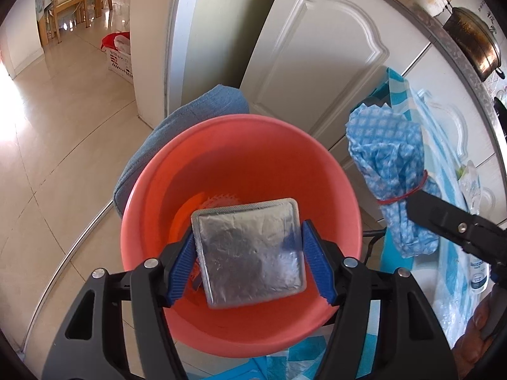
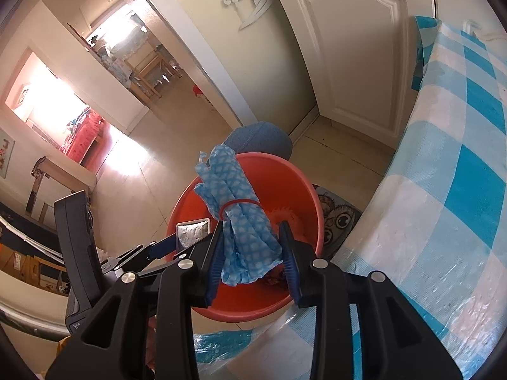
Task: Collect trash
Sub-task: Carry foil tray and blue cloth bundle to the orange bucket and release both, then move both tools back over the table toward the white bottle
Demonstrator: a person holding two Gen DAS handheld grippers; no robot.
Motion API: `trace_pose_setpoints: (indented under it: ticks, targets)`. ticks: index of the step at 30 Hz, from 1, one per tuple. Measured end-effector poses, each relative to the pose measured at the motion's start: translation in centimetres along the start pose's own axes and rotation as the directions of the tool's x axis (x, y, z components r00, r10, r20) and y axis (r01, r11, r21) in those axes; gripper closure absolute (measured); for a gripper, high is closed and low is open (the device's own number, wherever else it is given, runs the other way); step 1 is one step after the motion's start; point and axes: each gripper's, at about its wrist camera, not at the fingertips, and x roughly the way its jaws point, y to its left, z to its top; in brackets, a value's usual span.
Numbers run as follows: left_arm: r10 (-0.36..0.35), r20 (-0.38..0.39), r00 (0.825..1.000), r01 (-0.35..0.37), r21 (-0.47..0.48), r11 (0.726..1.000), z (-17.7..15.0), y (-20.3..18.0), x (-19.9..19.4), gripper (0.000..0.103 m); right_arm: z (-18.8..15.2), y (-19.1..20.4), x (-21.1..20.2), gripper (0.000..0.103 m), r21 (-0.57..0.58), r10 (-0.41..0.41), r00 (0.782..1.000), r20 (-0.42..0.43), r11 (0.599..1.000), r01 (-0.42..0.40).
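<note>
- The left gripper points down into an orange bucket, and its blue-padded fingers stand apart.
- A square silver foil packet lies between those fingers, over the bucket's mouth. Its left edge sits at the left finger's pad. Its right edge is just beside the right finger's pad, and neither pad clearly presses on it.
- The right gripper is also aimed down at the bucket, with its fingers slightly parted.
- A rolled blue-and-white patterned cloth stands between these fingers and sticks out beyond their tips. A red rubber band binds it just past the fingertips.
- The cloth leans against the left finger's pad. A strip of orange bucket shows between the cloth and the right finger, so this grip is loose.
- From the right wrist, the foil packet and the left gripper's fingers show just left of the right gripper's fingers, over the bucket's near rim.
- Beyond both pairs of fingertips, a blue cushion lies against the far side of the bucket on the tiled floor.
- To the right of the fingers runs a tabletop under a blue-and-white checked cover.
</note>
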Motion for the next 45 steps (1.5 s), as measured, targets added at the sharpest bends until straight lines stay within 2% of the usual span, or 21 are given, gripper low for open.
trace_pose_setpoints:
  ticks: [1,4,6,8,12,13,16,19,27,34,37,41,42,43,45]
  targets:
    - [0.001,-0.005,1.000,-0.001,-0.001,1.000,0.0,0.0,0.1,0.026,0.0,0.0,-0.1,0.059,-0.001,-0.004,1.000,0.008,1.000,0.004]
    - [-0.007,0.001,1.000,0.007,0.002,1.000,-0.1,0.3,0.0,0.017,0.0,-0.1,-0.8,0.043,0.004,-0.007,0.999,0.042,1.000,0.007]
    - [0.012,0.006,1.000,-0.012,0.011,1.000,-0.1,0.4,-0.4,0.015,-0.2,-0.3,-1.7,0.041,0.020,0.008,0.998,0.069,1.000,-0.010]
    - [0.018,0.023,1.000,-0.018,0.015,1.000,-0.1,0.6,-1.2,0.015,-0.3,-0.5,-2.6,0.033,0.024,0.005,0.996,0.094,1.000,-0.007]
    - [0.012,0.123,0.992,-0.016,0.034,0.999,-0.1,0.9,-3.7,0.015,-0.9,-1.2,-5.1,0.026,0.029,-0.030,0.988,0.154,0.999,0.026]
    - [0.015,0.146,0.989,-0.021,0.044,0.999,-0.2,0.9,-4.2,0.015,-1.1,-1.5,-5.8,0.022,0.031,-0.046,0.984,0.172,0.999,0.041]
    - [0.026,0.235,0.972,-0.046,0.081,0.996,-0.4,0.3,-6.1,0.014,-1.9,-2.3,-8.2,0.021,0.032,-0.082,0.972,0.221,0.997,0.077]
    - [0.005,0.315,0.949,-0.038,0.098,0.994,-0.7,-0.3,-7.6,0.014,-3.4,-3.2,-10.6,0.021,0.042,-0.119,0.957,0.265,0.993,0.112]
    - [-0.072,0.440,0.895,-0.012,0.186,0.982,-1.2,-3.5,-10.6,0.012,-7.2,-6.0,-16.0,0.021,0.118,-0.222,0.912,0.346,0.974,0.192]
    - [-0.184,0.436,0.881,0.056,0.290,0.955,-1.8,-8.0,-12.7,0.012,-10.9,-8.5,-20.3,0.021,0.215,-0.296,0.867,0.400,0.950,0.225]
    - [-0.209,0.418,0.884,0.067,0.328,0.942,-2.0,-10.2,-13.2,0.011,-12.2,-9.6,-22.0,0.021,0.257,-0.328,0.847,0.418,0.937,0.236]
    - [-0.262,0.370,0.891,0.102,0.400,0.911,-2.5,-13.2,-13.4,0.011,-13.9,-11.7,-24.2,0.021,0.318,-0.362,0.823,0.439,0.919,0.235]
    - [-0.274,0.357,0.893,0.109,0.419,0.902,-2.6,-13.9,-13.4,0.011,-14.3,-12.2,-24.8,0.020,0.332,-0.370,0.816,0.443,0.914,0.234]
    - [-0.281,0.344,0.896,0.115,0.431,0.895,-2.7,-14.5,-13.3,0.011,-14.6,-12.7,-25.2,0.014,0.342,-0.377,0.813,0.444,0.910,0.236]
    - [-0.299,0.303,0.905,0.137,0.457,0.879,-2.8,-15.9,-13.0,0.011,-15.4,-13.8,-25.9,0.013,0.348,-0.383,0.807,0.449,0.907,0.236]
